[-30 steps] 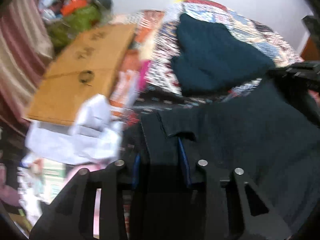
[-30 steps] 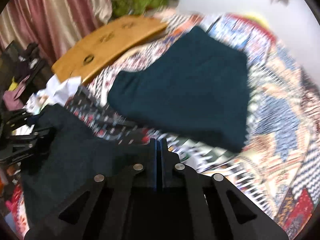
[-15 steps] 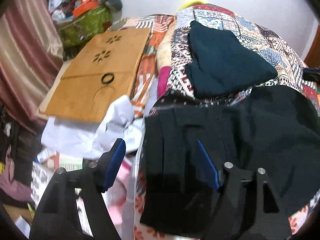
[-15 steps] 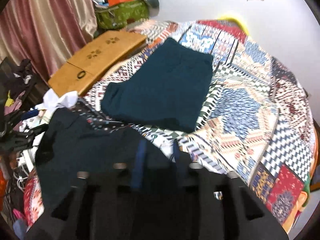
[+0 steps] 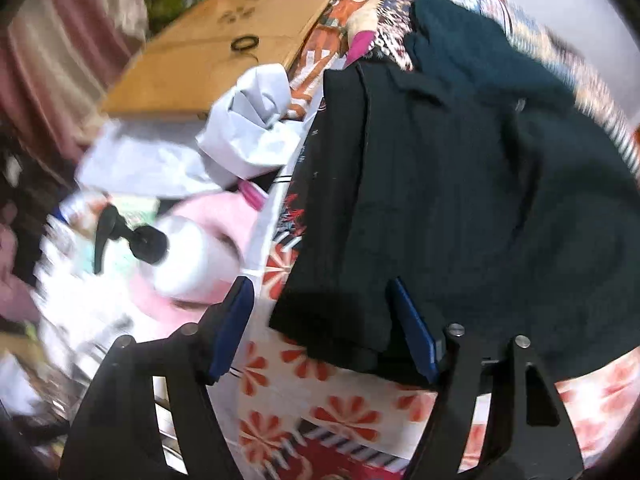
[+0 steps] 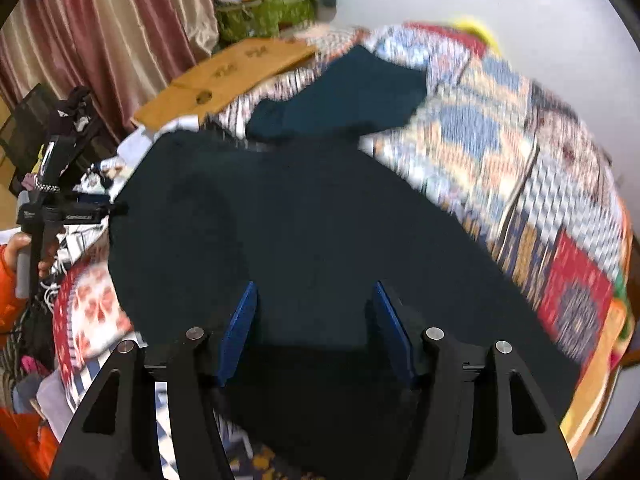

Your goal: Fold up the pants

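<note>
Under both wide-spread grippers, left (image 5: 320, 320) and right (image 6: 314, 320): dark pants (image 6: 304, 216) flat on quilt (image 6: 520, 152).

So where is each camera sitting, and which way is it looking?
Left wrist: sits on the left gripper, looks forward and down over the near corner of the dark pants at the bed's edge; both open blue fingers show.
Right wrist: sits on the right gripper, looks across the dark pants and patterned bedspread; its open fingers show, plus the left gripper.
Shared: the pants, the folded teal garment and the cardboard.
</note>
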`<state>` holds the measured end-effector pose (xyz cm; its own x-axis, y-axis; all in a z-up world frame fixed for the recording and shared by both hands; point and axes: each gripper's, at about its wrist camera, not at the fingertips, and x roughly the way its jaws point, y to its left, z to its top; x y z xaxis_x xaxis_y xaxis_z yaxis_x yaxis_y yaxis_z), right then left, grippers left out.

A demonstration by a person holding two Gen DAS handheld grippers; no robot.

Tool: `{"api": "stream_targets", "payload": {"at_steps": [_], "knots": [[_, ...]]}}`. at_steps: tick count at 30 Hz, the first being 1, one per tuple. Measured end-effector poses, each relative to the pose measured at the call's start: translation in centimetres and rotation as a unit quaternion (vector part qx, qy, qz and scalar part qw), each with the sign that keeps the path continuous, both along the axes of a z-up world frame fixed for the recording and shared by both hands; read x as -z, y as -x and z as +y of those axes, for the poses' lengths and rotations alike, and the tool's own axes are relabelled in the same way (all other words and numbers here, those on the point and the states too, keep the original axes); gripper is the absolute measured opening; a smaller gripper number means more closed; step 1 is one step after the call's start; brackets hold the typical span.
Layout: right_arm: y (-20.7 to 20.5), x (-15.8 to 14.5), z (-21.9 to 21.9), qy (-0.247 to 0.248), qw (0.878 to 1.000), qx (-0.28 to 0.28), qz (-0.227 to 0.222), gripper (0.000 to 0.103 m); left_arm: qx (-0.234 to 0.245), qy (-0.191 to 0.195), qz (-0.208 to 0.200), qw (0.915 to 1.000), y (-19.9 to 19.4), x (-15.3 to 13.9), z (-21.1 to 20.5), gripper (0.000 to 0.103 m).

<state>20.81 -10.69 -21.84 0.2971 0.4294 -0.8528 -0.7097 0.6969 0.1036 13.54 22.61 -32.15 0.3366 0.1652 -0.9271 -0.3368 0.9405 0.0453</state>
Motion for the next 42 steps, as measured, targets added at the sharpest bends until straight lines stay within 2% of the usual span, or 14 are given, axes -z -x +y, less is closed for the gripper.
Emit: {"api": "stream_targets", "payload": {"at_steps": [5, 10, 13, 18, 21, 25, 27, 29, 30, 32, 33, 34, 39, 42], "knots": [[1.0, 0.4, -0.9, -0.010, 1.000, 0.011, 0.017, 0.056, -0.003, -0.005, 0.011, 0.9999, 0.3, -1.0, 0.2, 0.073], [2.4, -2.3, 0.4, -0.044, 0.999, -0.005, -0.019, 0.056, 0.024, -0.013, -0.045, 0.9986, 1.9, -5.7, -1.2, 0.073], [3.7, -3.1, 2.3, -0.051, 0.998, -0.035, -0.031, 0.056, 0.054, 0.002, -0.055, 0.9970, 2.6, -6.8, -2.8, 0.073], [5.6, -1.6, 6.5, -0.025, 0.994, -0.098, -0.033, 0.056, 0.098, 0.012, -0.039, 0.9944, 2.6, -4.9, -5.8, 0.073], [6.0, 0.1, 8.6, -0.001, 0.991, -0.130, -0.027, 0.056, 0.117, -0.011, -0.004, 0.9931, 2.1, -2.7, -7.2, 0.073], [6.0, 1.6, 10.0, 0.024, 0.989, -0.146, -0.023, 0.056, 0.110, -0.017, 0.001, 0.9938, 1.4, -1.4, -7.3, 0.073], [5.8, 1.7, 10.4, 0.022, 0.988, -0.149, -0.033, 0.051, 0.104, -0.040, -0.004, 0.9938, 0.9, -1.5, -7.2, 0.073], [5.4, 1.6, 10.9, 0.020, 0.988, -0.148, -0.034, 0.036, 0.107, -0.057, -0.017, 0.9925, 0.5, -1.7, -7.5, 0.073], [5.3, 1.6, 11.1, 0.016, 0.988, -0.147, -0.031, 0.033, 0.111, -0.068, -0.026, 0.9911, 0.4, -1.9, -7.7, 0.071], [4.8, 1.6, 11.4, 0.004, 0.989, -0.144, -0.025, 0.016, 0.118, -0.100, -0.047, 0.9869, 0.4, -2.4, -8.1, 0.057], [4.7, 1.6, 11.5, -0.005, 0.989, -0.144, -0.017, 0.014, 0.123, -0.123, -0.055, 0.9832, 0.4, -2.7, -8.3, 0.041], [4.7, 1.3, 11.5, -0.012, 0.990, -0.142, -0.012, 0.011, 0.122, -0.136, -0.058, 0.9815, 0.4, -2.8, -8.4, 0.033], [5.4, -0.2, 10.9, -0.051, 0.987, -0.151, 0.023, 0.007, 0.099, -0.120, -0.088, 0.9839, 1.6, -4.4, -6.9, 0.026], [6.6, -0.3, 11.1, -0.043, 0.984, -0.170, 0.029, 0.007, 0.092, -0.098, -0.095, 0.9863, 2.7, -5.3, -5.9, 0.026]]}}
